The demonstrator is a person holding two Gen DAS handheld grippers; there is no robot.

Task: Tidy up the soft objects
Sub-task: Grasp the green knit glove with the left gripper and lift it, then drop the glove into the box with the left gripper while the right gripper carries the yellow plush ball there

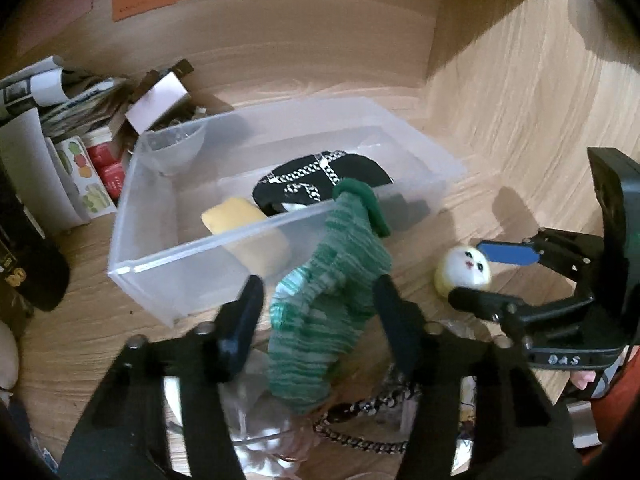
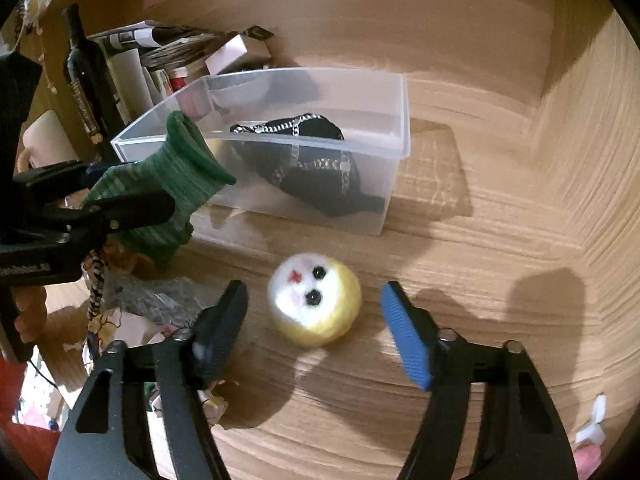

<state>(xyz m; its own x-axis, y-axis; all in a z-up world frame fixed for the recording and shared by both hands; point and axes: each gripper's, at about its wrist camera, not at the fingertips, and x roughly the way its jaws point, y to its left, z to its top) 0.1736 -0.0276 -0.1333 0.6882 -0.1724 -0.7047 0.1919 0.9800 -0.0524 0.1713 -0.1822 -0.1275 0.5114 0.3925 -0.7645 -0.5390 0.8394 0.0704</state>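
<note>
A clear plastic bin (image 1: 200,256) (image 2: 396,136) stands on the wooden surface. It holds a black cloth with chains (image 1: 320,180) (image 2: 312,160) and a yellow sponge (image 1: 248,232). A green knitted sock (image 1: 332,288) (image 2: 172,184) hangs between my left gripper's (image 1: 320,312) (image 2: 116,188) fingers, its cuff against the bin's near rim; the fingers stand wide apart beside it. A yellow and white plush ball with a face (image 2: 314,304) (image 1: 462,274) lies on the surface between the open fingers of my right gripper (image 2: 316,328) (image 1: 480,276), untouched.
A pile of soft items and a chain (image 1: 360,420) (image 2: 132,304) lies below the left gripper. Books, boxes and papers (image 1: 80,120) (image 2: 160,52) stand behind the bin at the left, with a dark bottle (image 2: 86,76). Wooden walls enclose the back and right.
</note>
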